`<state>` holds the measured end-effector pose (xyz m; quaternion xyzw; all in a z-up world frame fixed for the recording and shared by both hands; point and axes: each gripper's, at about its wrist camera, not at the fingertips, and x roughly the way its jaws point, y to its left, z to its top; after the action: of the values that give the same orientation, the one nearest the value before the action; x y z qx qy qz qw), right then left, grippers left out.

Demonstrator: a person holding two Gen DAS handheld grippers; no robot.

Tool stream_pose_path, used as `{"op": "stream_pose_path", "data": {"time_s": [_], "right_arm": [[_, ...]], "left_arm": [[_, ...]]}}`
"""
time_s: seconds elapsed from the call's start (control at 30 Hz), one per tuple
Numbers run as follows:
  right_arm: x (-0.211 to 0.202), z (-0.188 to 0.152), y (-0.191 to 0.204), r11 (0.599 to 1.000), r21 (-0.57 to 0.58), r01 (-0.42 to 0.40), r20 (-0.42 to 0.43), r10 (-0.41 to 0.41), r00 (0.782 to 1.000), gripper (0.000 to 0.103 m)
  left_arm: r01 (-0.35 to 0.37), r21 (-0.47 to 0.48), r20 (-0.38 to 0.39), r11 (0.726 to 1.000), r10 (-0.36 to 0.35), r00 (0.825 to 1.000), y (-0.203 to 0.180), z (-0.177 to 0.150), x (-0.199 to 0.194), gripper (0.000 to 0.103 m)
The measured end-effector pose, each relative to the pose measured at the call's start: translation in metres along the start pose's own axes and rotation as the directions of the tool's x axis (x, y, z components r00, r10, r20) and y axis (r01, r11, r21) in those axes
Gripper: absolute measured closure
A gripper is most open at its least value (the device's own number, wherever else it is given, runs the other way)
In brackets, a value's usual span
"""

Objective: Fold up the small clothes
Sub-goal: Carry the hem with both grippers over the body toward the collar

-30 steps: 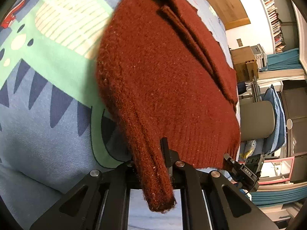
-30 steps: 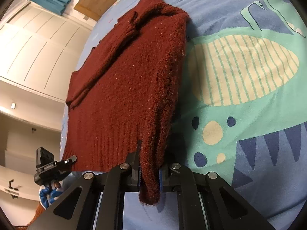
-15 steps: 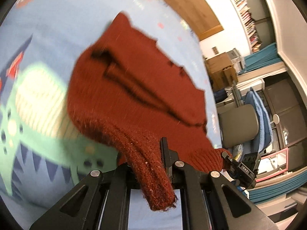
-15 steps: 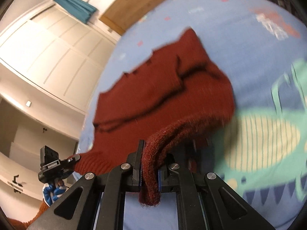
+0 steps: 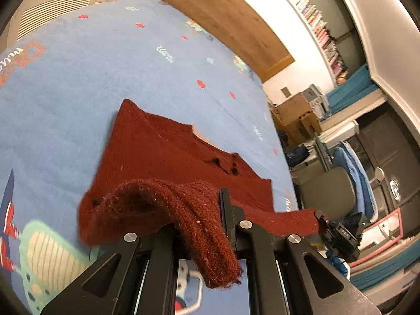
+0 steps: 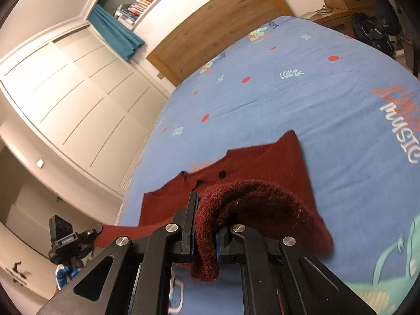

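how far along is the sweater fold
Midway. Done: the dark red knit sweater lies spread on the blue bedspread. In hand: the left hand-held gripper and right hand-held gripper are each shut on its hem edge, lifted and arched toward the collar. Left: laying the hem down and any further folds.

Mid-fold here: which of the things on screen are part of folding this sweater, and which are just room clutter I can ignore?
Part of the job:
- dark red knit sweater
- left gripper, shut on the sweater's hem
- right gripper, shut on the hem too
- blue bedspread it is folded on

Just lying about:
- cardboard boxes
- bookshelf
- teal curtain
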<state>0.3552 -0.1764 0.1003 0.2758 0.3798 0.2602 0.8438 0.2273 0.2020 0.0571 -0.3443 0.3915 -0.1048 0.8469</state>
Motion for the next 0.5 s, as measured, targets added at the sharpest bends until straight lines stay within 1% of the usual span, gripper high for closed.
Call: {"op": "stream_pose_path", "data": {"time_s": [0.1, 0.2, 0.37, 0.5], "right_arm": [[0.027, 0.013, -0.008, 0.999, 0.021, 0.028, -0.017, -0.028, 0.999, 0.093], [0.054, 0.017, -0.023, 0.995, 0.065, 0.071, -0.043, -0.068, 0.997, 0.093], [0.093, 0.017, -0.045, 0.983, 0.099, 0.154, -0.101, -0.144, 0.984, 0.092], [0.110, 0.018, -0.059, 0.975, 0.132, 0.176, -0.115, -0.162, 0.980, 0.091]], "left_arm": [[-0.037, -0.017, -0.014, 0.999, 0.037, 0.999, 0.013, 0.011, 0.026, 0.096], [-0.082, -0.033, -0.042, 0.996, 0.081, 0.996, 0.032, 0.020, 0.047, 0.096], [-0.174, -0.025, -0.097, 0.984, 0.171, 0.980, 0.050, 0.025, 0.086, 0.096], [-0.193, -0.016, -0.106, 0.981, 0.190, 0.976, 0.056, 0.028, 0.100, 0.096]]}}
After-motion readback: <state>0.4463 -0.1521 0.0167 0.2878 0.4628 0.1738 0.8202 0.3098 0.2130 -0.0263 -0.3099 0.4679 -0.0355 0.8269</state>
